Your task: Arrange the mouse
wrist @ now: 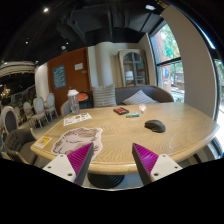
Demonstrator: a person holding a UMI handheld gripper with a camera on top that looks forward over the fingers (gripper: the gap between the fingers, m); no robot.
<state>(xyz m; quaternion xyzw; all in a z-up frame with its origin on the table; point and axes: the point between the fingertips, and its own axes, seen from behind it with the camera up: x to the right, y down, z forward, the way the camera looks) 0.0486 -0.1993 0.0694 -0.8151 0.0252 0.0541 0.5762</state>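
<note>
A dark grey mouse (pixel 155 125) lies on the round wooden table (pixel 120 130), toward its right side, beyond my fingers and to the right of them. My gripper (pixel 112 165) is open and empty, held at the table's near edge. Its two magenta pads (pixel 80 160) stand wide apart, with only the table edge between them. The mouse is well ahead of the right finger and apart from it.
A mouse pad with a printed picture (pixel 75 140) lies on the table ahead of the left finger. A magazine (pixel 77 119), a small box (pixel 121 112), a dark flat item (pixel 134 115) and a yellow item (pixel 43 141) also lie there. Chairs (pixel 40 108) ring the table.
</note>
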